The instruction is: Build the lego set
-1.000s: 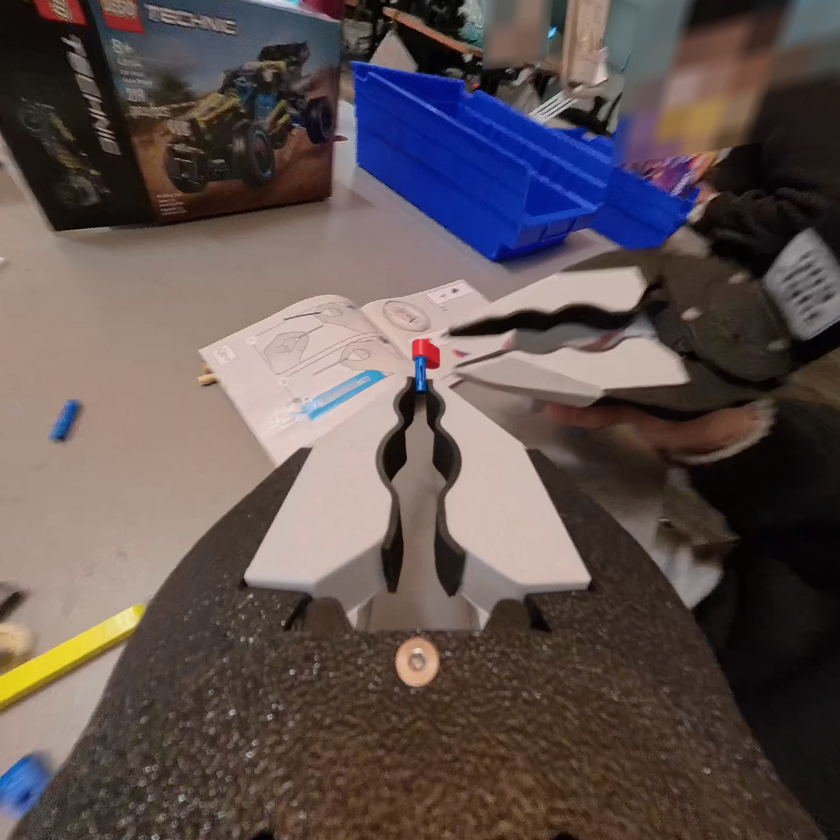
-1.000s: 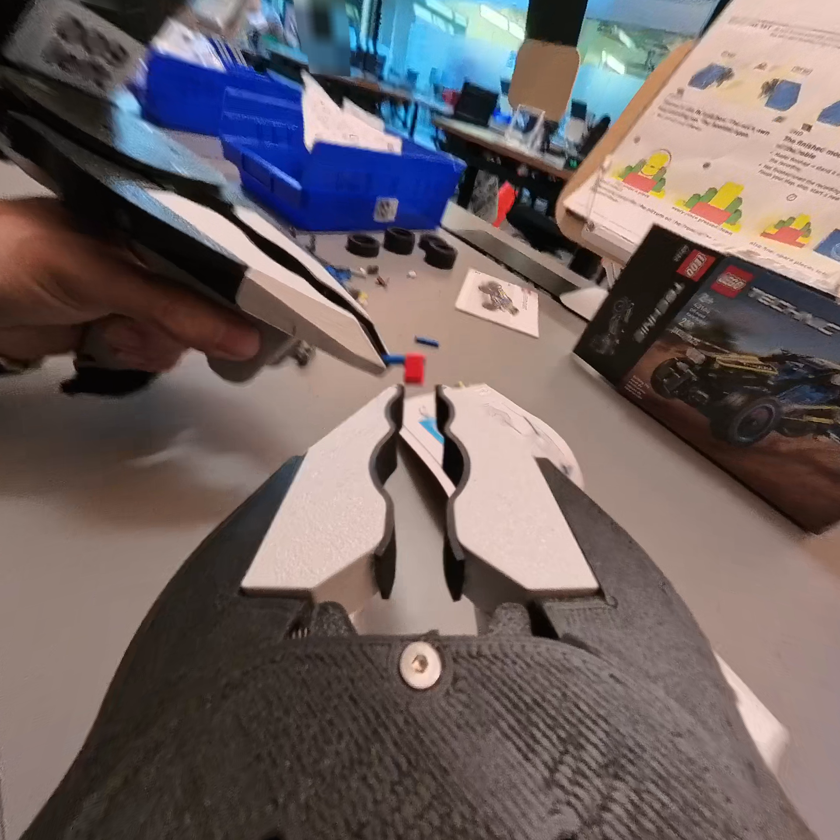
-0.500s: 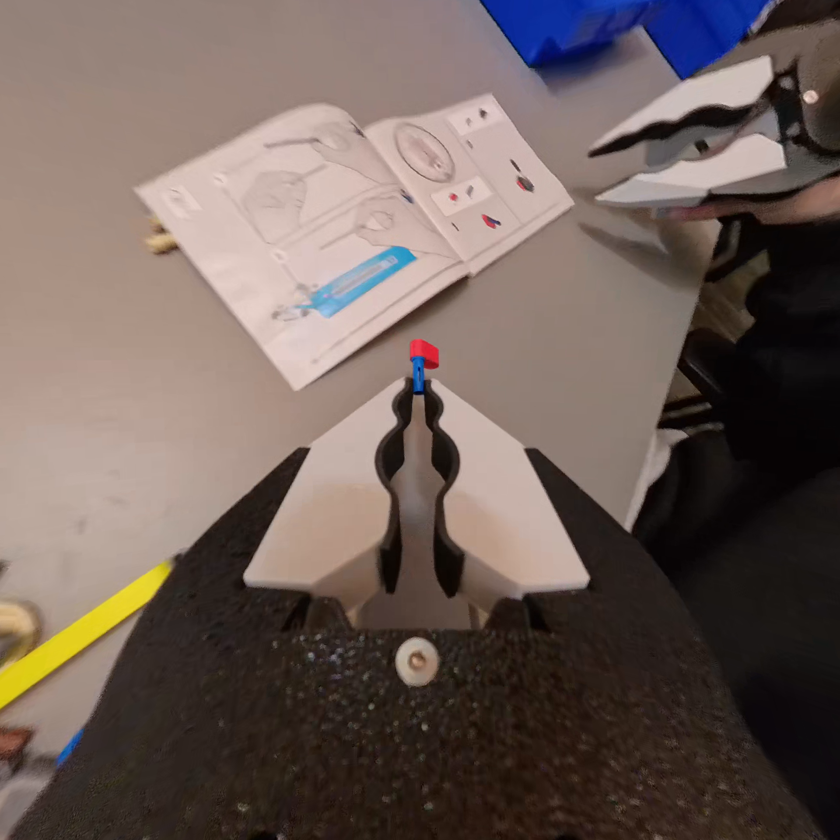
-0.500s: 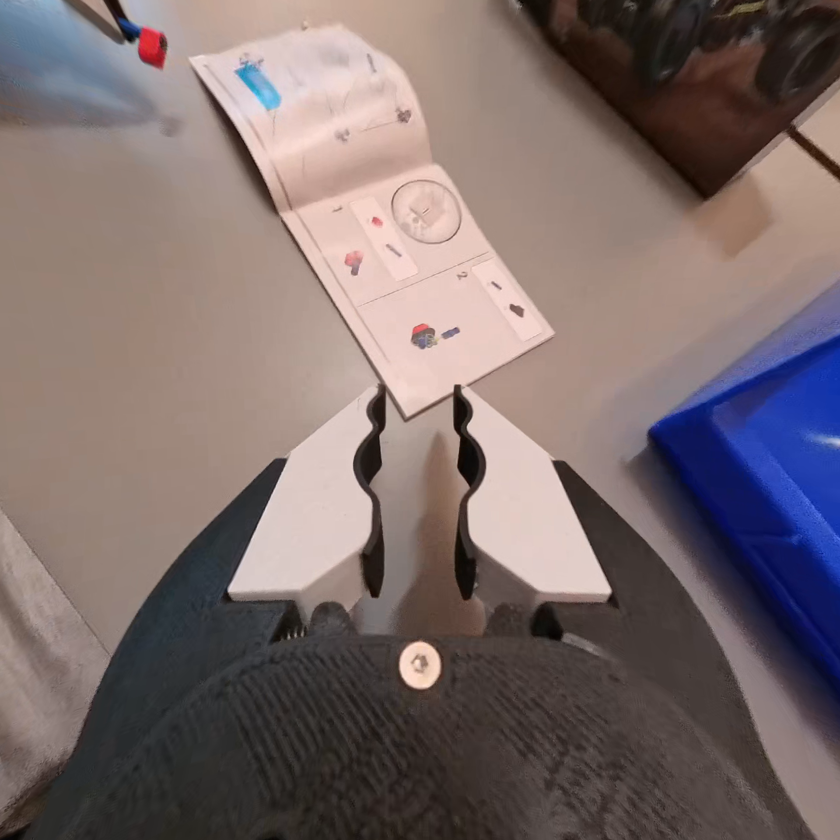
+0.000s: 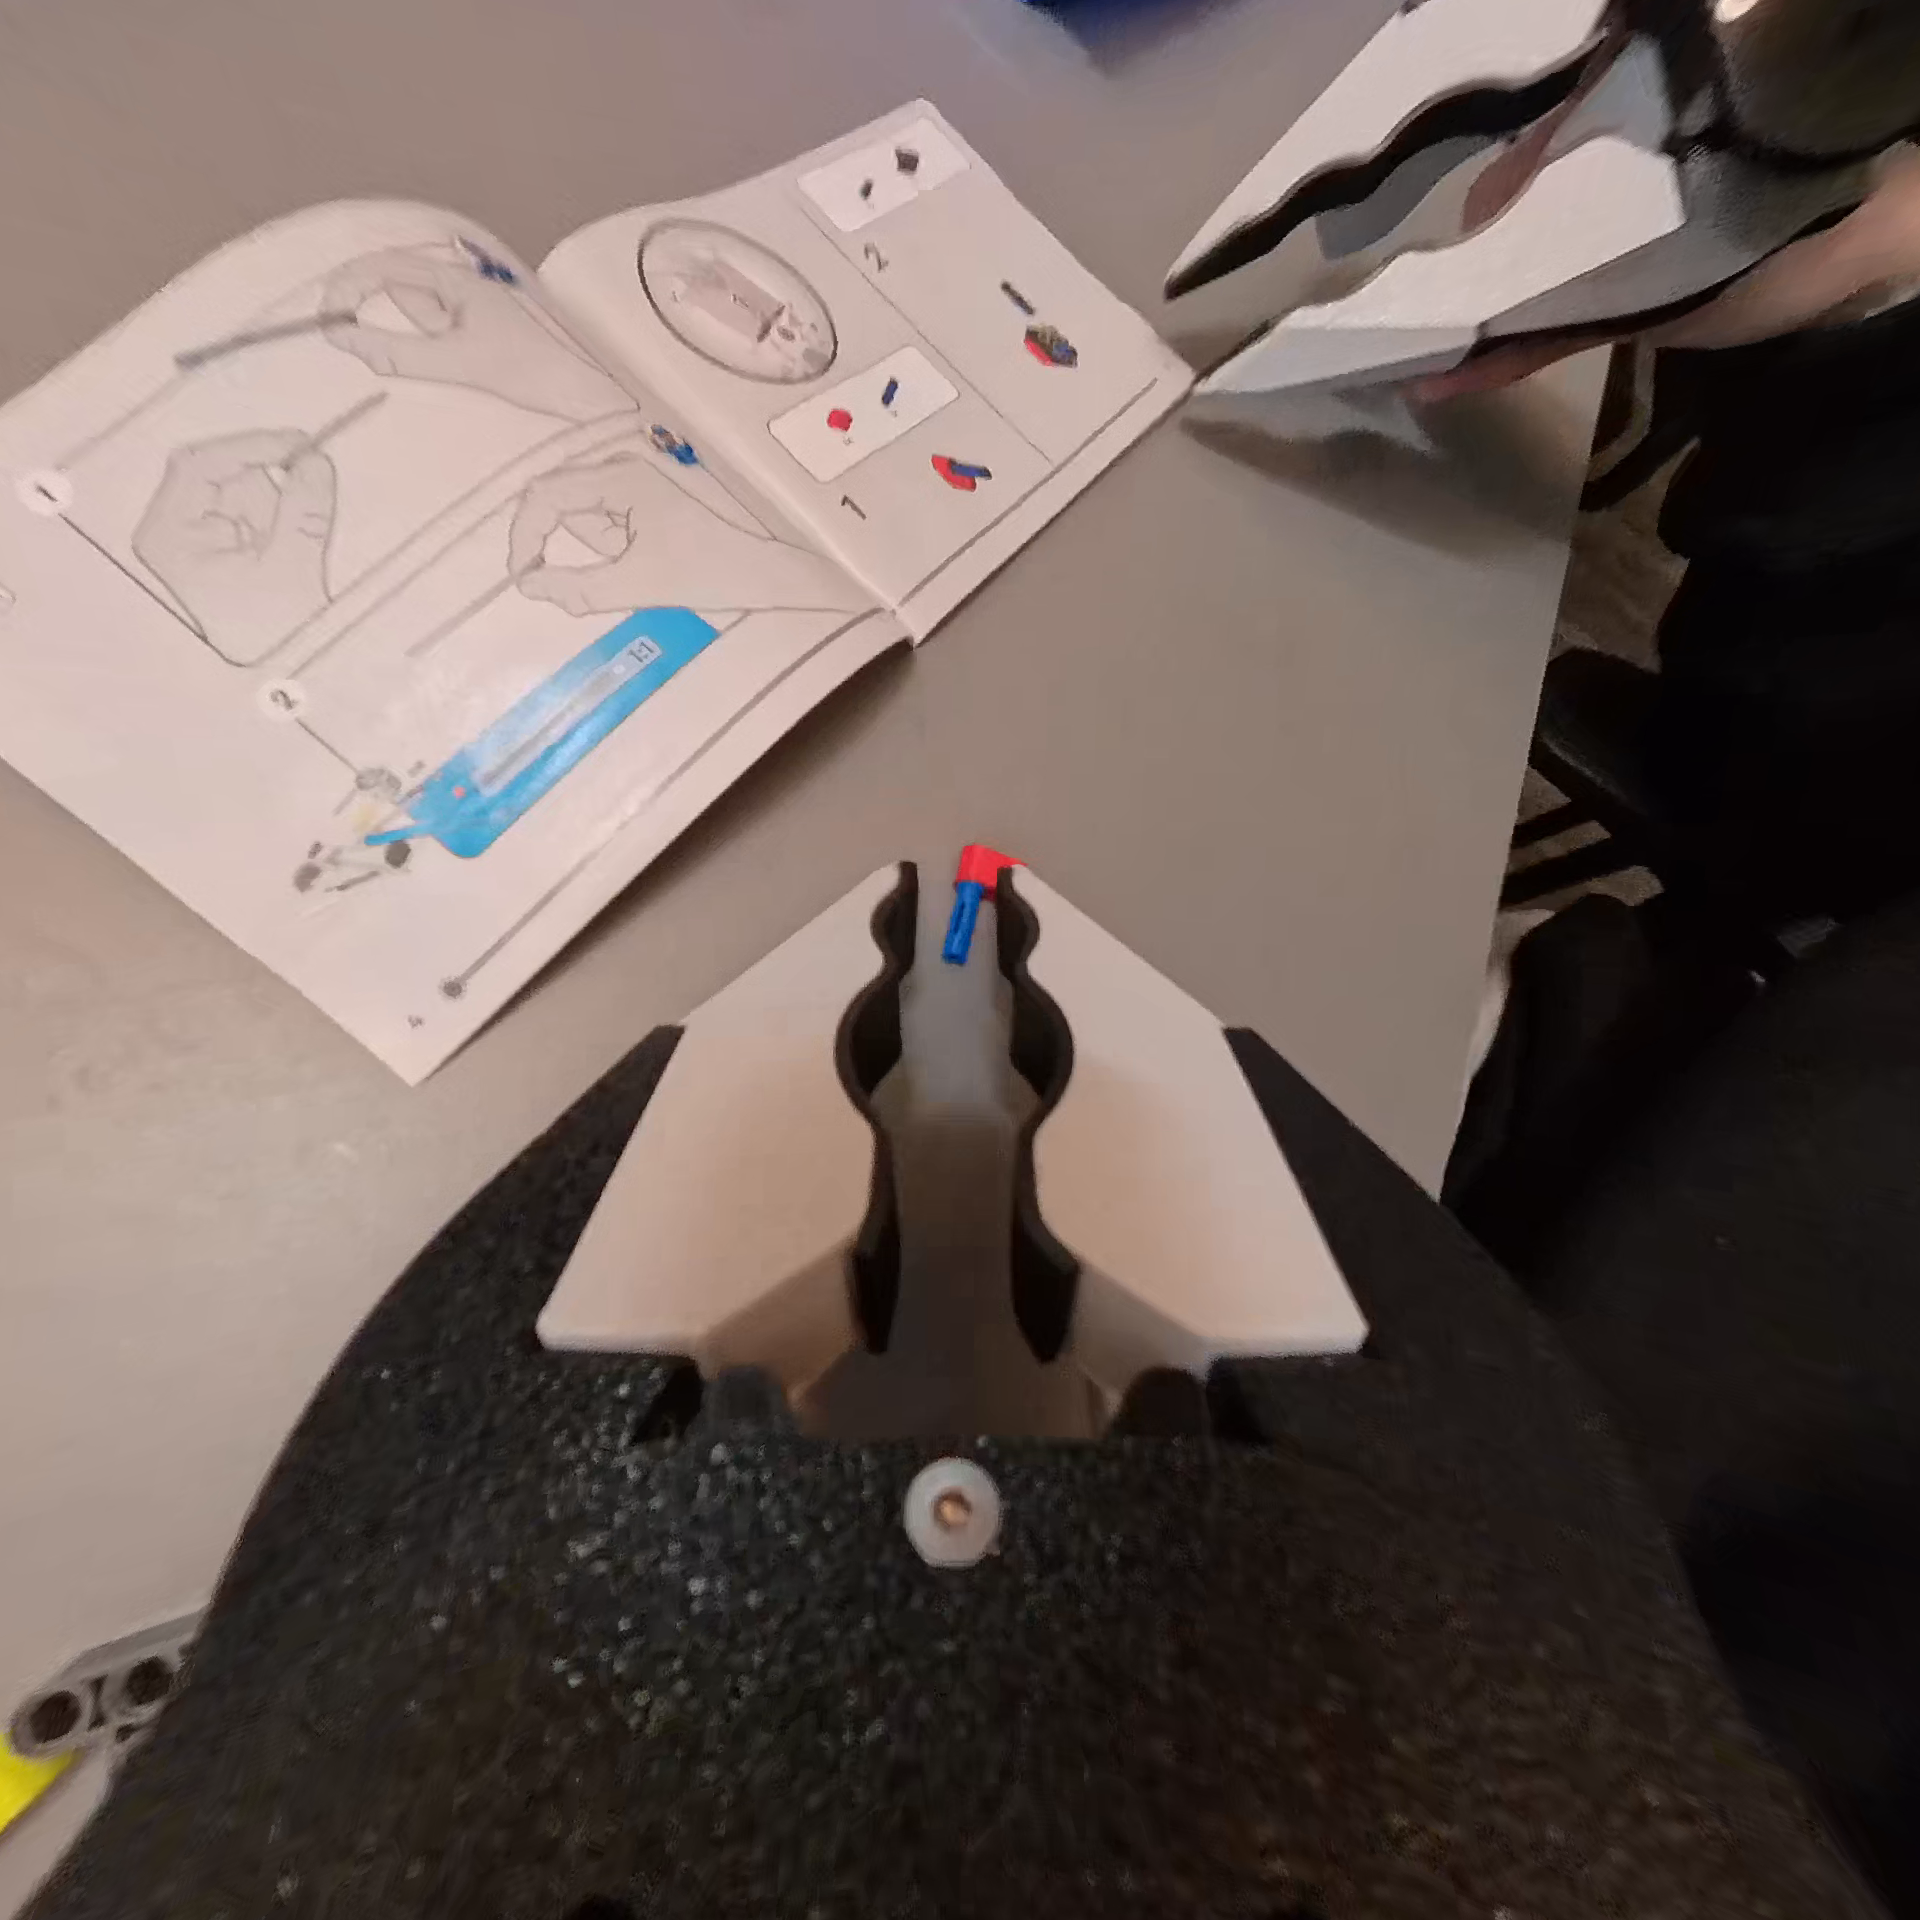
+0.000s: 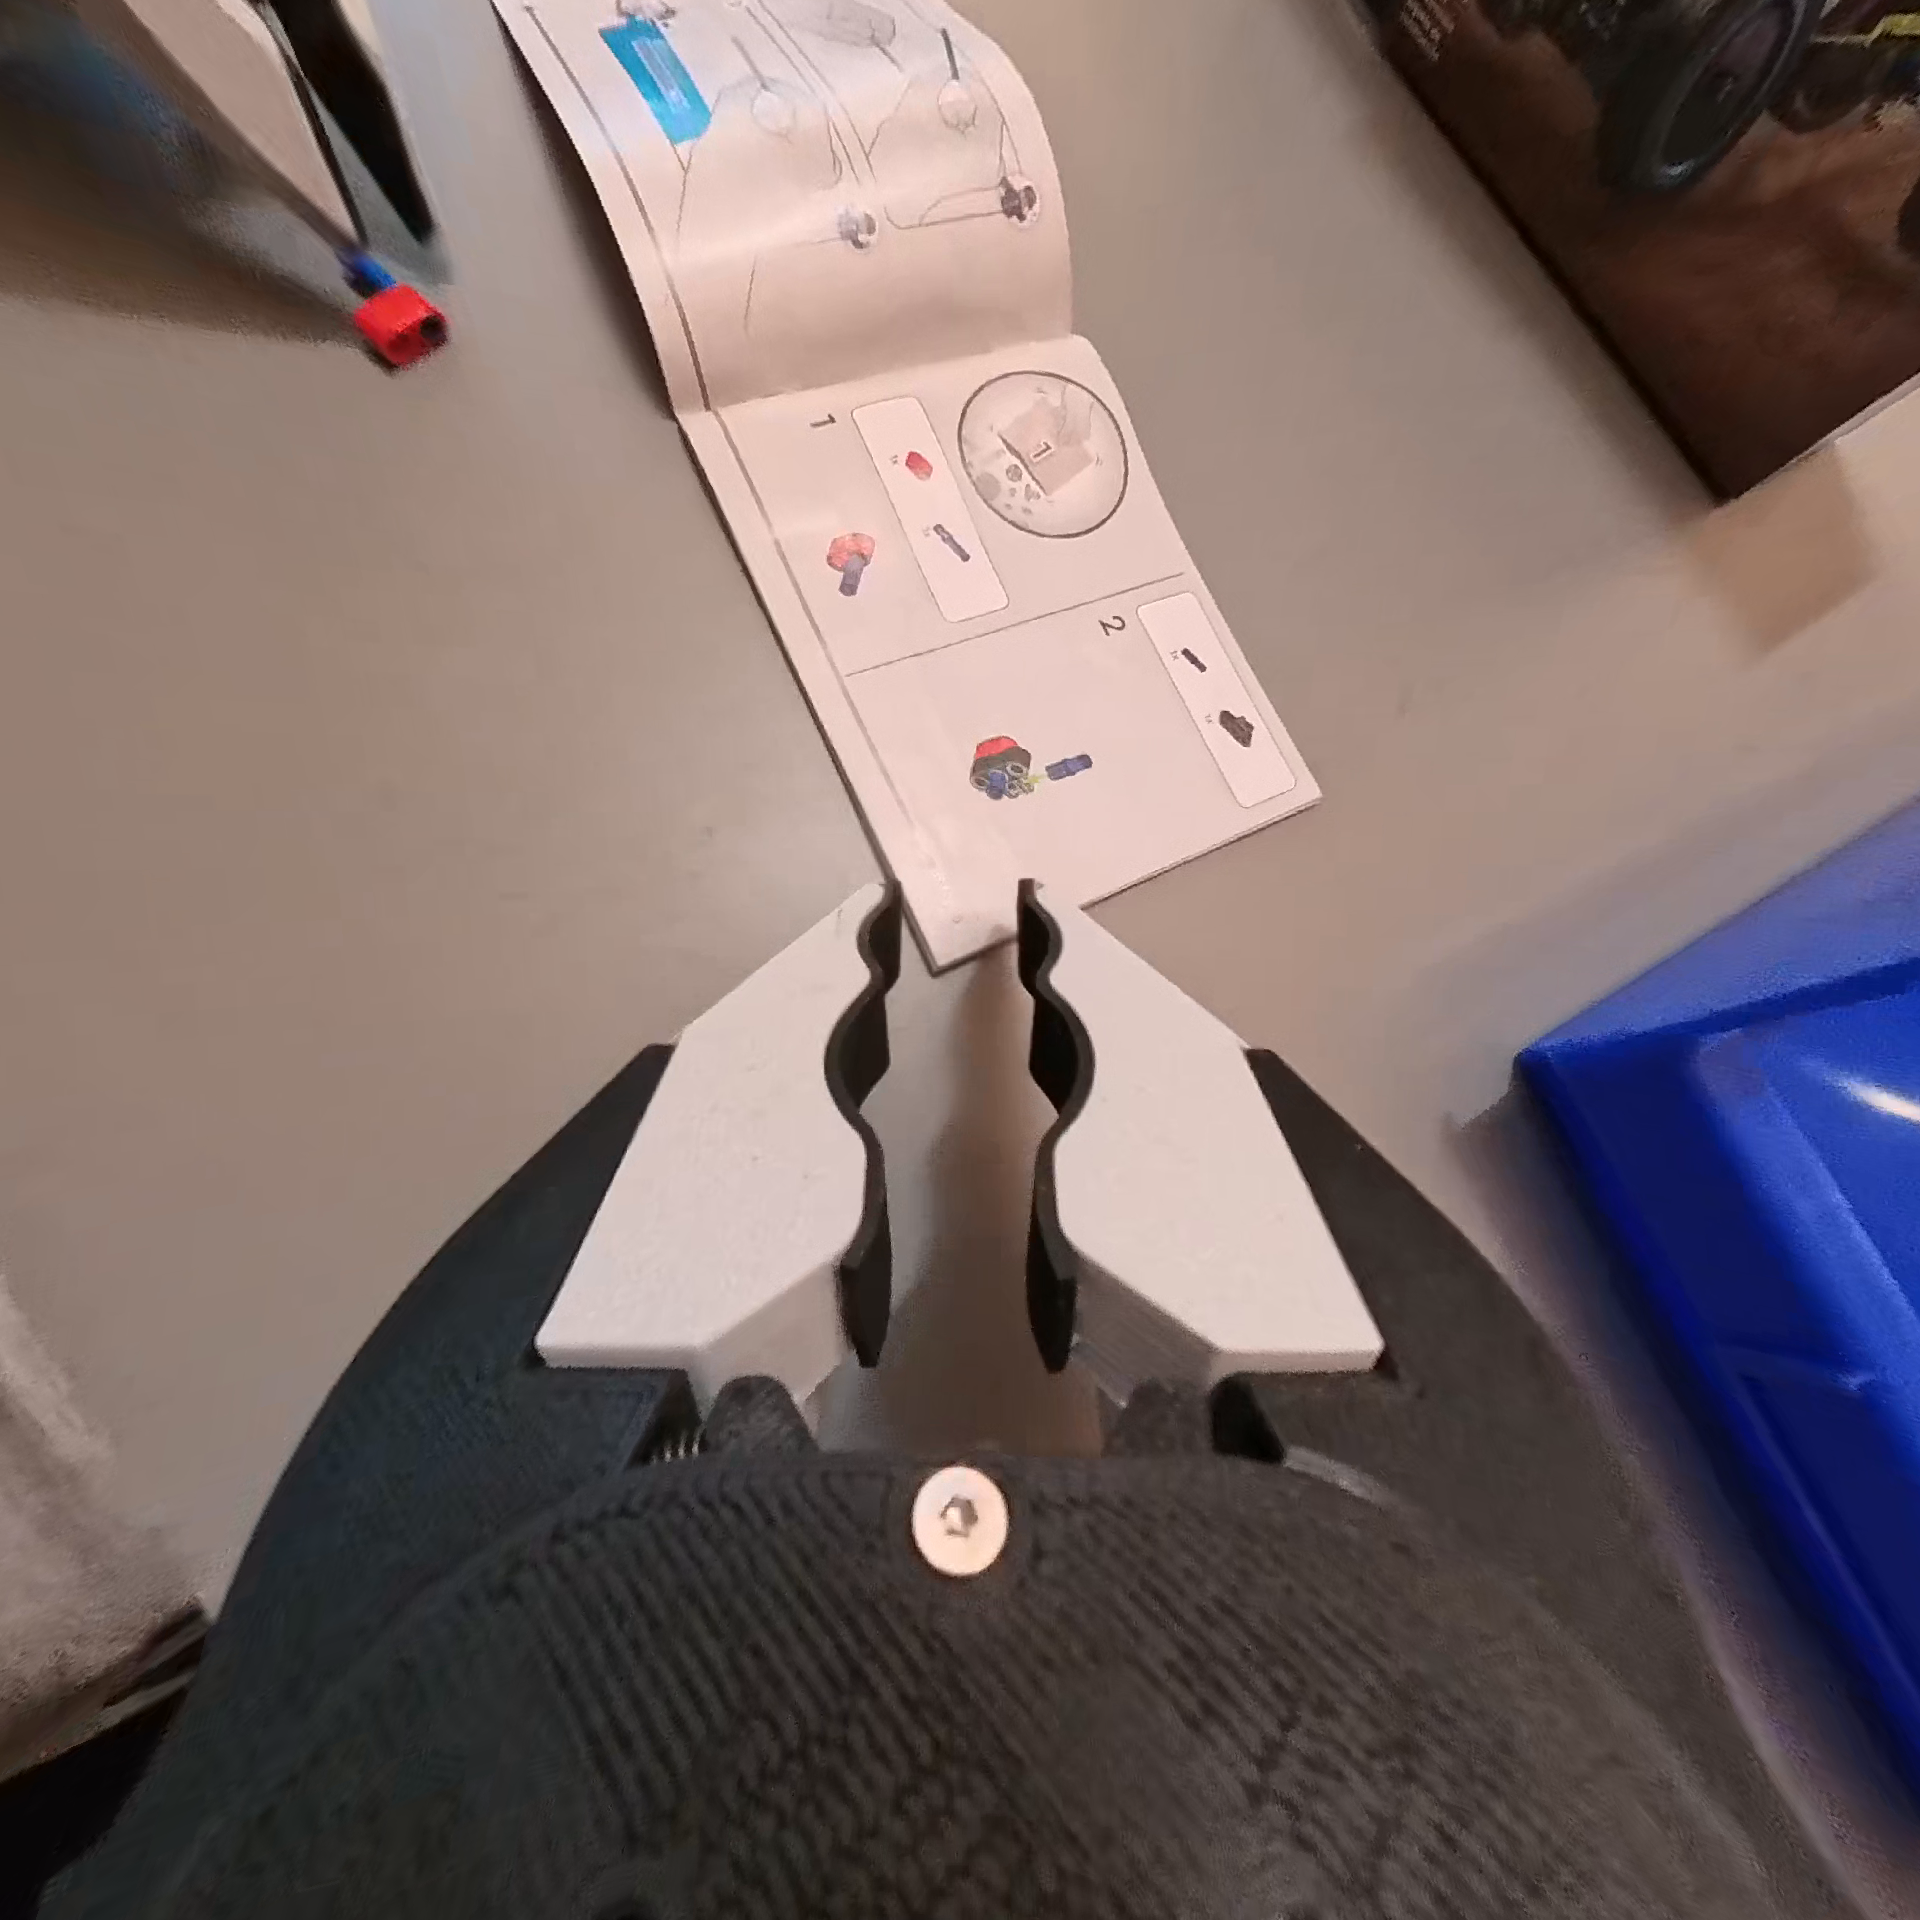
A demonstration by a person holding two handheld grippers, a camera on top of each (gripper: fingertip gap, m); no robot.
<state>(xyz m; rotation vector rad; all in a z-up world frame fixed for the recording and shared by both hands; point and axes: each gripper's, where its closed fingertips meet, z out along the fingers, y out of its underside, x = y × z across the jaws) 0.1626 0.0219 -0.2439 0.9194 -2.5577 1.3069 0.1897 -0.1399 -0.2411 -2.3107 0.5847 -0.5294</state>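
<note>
A small red piece (image 5: 979,862) with a blue pin (image 5: 958,920) pushed into it sits between the fingertips of my left gripper (image 5: 958,871), low over the grey table. The jaws stand wider than the pin, which leans against the right finger. The right wrist view shows the same piece (image 6: 400,324) at the tip of the left gripper (image 6: 348,244), on or just above the table. My right gripper (image 6: 956,894) is open and empty over the near corner of the open instruction booklet (image 6: 997,623). It also shows in the left wrist view (image 5: 1190,332), beyond the booklet (image 5: 468,520).
A blue bin (image 6: 1714,1195) stands right of my right gripper. The set's box (image 6: 1662,208) is at the far right. A grey beam (image 5: 94,1694) and a yellow piece (image 5: 21,1777) lie at lower left. The table edge (image 5: 1527,727) runs close on the right.
My left gripper has come down close to the table and its jaws have opened off the blue pin. My right gripper has moved nearer the booklet and stays open.
</note>
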